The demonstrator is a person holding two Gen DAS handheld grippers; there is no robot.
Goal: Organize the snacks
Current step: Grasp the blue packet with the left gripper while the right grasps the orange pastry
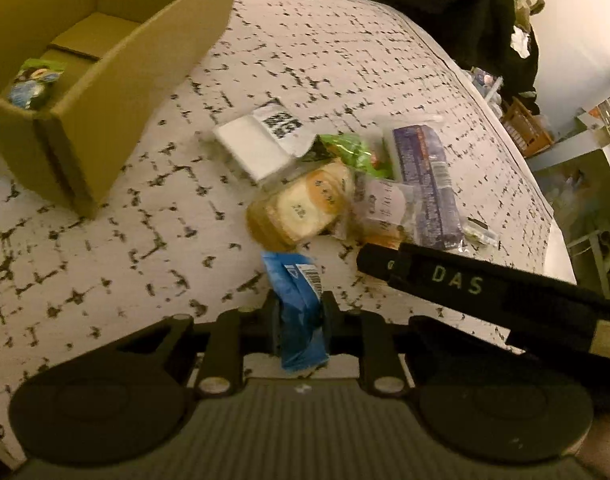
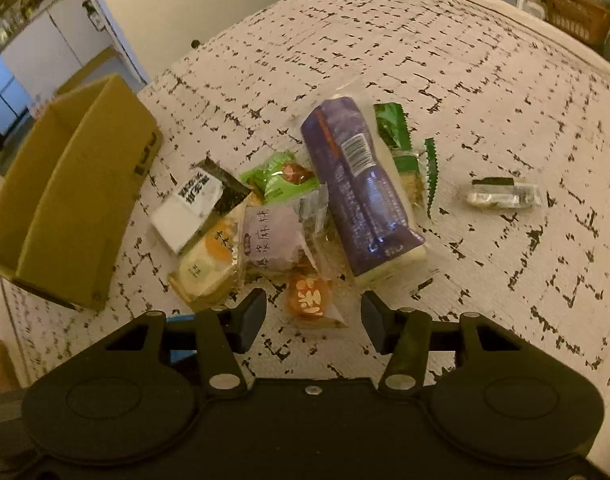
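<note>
Snacks in crinkly wrappers lie heaped mid-frame on a white worktop (image 2: 485, 92) patterned with black dashes. The left hand-held gripper (image 1: 299, 320) is clamped on one blue foil packet (image 1: 297, 308), its long axis running up the frame away from the camera. An open brown cardboard box (image 1: 85, 92) sits at upper left of the left wrist view, well apart from that packet, with one green-and-blue packet (image 1: 33, 82) already inside; the carry looks to run up and leftward. The right hand-held gripper (image 2: 313, 322) hangs with jaws wide, an orange round sweet in clear wrap (image 2: 309, 296) just ahead between its fingertips. Beyond it: one long purple bag (image 2: 361, 192) lying lengthwise up the frame, one white-and-black sachet (image 2: 189, 208), one pale yellow cake pack (image 2: 205, 264), one lilac wrapped sweet (image 2: 273, 236), one bright green packet (image 2: 281, 178), one dark green serrated pack (image 2: 405, 152). One small silver-and-black piece (image 2: 505, 194) lies alone at right.
</note>
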